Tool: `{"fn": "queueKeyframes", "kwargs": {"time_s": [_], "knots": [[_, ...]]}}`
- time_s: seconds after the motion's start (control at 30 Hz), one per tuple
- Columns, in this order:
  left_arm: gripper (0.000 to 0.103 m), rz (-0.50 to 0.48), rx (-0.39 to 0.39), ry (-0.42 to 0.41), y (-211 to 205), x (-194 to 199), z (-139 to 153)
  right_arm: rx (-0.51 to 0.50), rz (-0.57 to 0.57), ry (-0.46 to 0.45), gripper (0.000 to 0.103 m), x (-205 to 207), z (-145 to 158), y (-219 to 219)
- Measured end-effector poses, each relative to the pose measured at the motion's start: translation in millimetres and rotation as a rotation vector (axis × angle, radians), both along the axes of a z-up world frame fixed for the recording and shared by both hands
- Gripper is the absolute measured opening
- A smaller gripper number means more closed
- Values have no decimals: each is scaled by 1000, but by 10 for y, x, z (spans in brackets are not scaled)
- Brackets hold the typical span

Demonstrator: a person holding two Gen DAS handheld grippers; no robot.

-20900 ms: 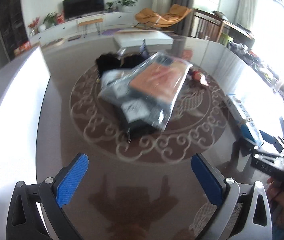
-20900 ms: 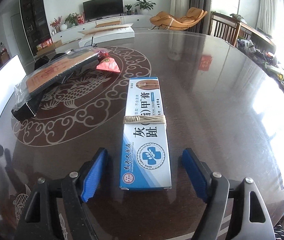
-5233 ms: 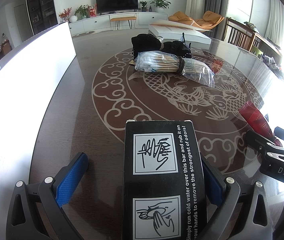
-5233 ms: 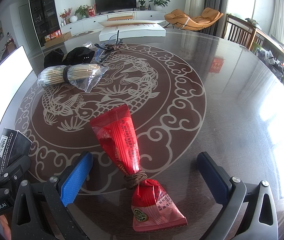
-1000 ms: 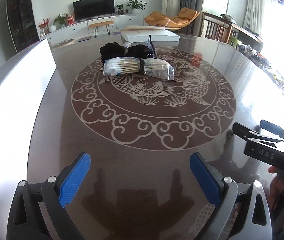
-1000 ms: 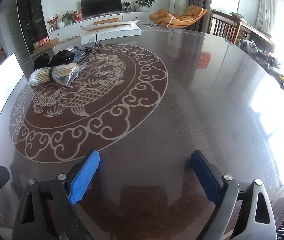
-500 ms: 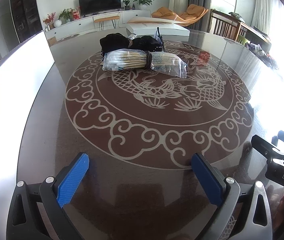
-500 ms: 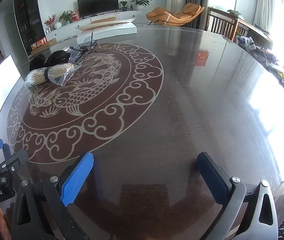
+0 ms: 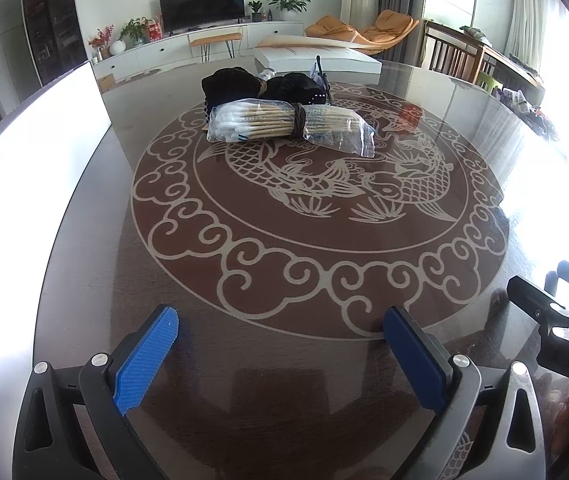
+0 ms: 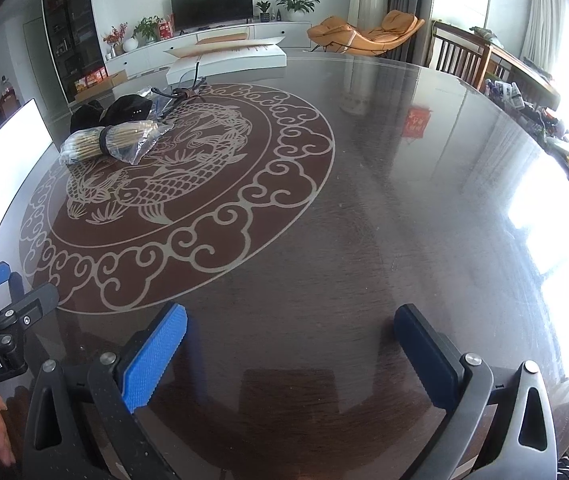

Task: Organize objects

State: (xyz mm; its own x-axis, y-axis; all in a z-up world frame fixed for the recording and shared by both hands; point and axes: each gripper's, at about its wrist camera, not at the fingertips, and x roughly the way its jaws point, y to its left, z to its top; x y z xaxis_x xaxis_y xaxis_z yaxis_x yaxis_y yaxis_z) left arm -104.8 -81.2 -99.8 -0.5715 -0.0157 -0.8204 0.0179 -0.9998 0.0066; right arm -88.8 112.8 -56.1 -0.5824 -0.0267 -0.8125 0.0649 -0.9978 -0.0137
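Note:
A clear bag of wooden sticks (image 9: 288, 123) tied in the middle lies at the far side of the round dark table (image 9: 284, 264), with a black cloth bundle (image 9: 260, 86) just behind it. The same bag of sticks (image 10: 112, 140) and black bundle (image 10: 124, 109) show at the upper left of the right wrist view. My left gripper (image 9: 284, 336) hangs open above the table's near edge, nothing between its blue pads. My right gripper (image 10: 290, 342) is also open and empty, beside the left one, far from the bag.
A white flat box (image 9: 316, 58) sits at the table's far edge and a white panel (image 9: 32, 152) stands along its left side. A coiled cable (image 10: 182, 92) lies behind the bundle. Chairs and cluttered shelves (image 10: 524, 96) line the right.
The left wrist view has drifted slightly, so the bag of sticks sits a bit nearer in it. The right gripper's jaws widened a little a second ago and have stayed wide since.

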Motion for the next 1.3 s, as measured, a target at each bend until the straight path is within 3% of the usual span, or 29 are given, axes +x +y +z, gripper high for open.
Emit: {"fn": "queueKeyframes", "kwargs": {"time_s": [0.33, 0.43, 0.5, 0.6, 0.7, 0.77, 0.87, 0.93, 1.0, 1.07, 1.2, 1.3], "knots": [[103, 1, -1, -1, 2, -5, -2, 0, 0, 0, 103, 1, 2, 4], [103, -2, 3, -46, -9, -104, 17, -1, 0, 1, 103, 8, 3, 3], [103, 18, 17, -32, -60, -288, 132, 0, 1, 3, 103, 10, 6, 0], [103, 73, 34, 65, -177, -726, 473, 0, 1, 3, 103, 5, 7, -9], [103, 121, -8, 136, -272, -1329, 697, 0, 0, 3, 103, 6, 7, -5], [103, 160, -40, 114, -351, -1743, 675, 0, 1, 3, 103, 6, 7, -3], [103, 228, -59, 15, -508, -2133, 405, 0, 0, 6, 103, 8, 6, -7], [103, 256, -2, -30, -582, -2098, 233, -1, 1, 7, 103, 8, 3, -8], [103, 252, 114, -16, -579, -1849, 176, -1, 1, 7, 103, 6, 1, -11], [103, 186, 191, -40, -457, -1578, 101, -1, 1, 7, 103, 7, 2, -9], [103, 75, 253, -97, -132, -1092, 103, -1, 0, 7, 103, 7, 1, -10], [103, 76, 279, -50, -101, -816, 235, -2, 0, 9, 103, 11, 2, -4]]}}
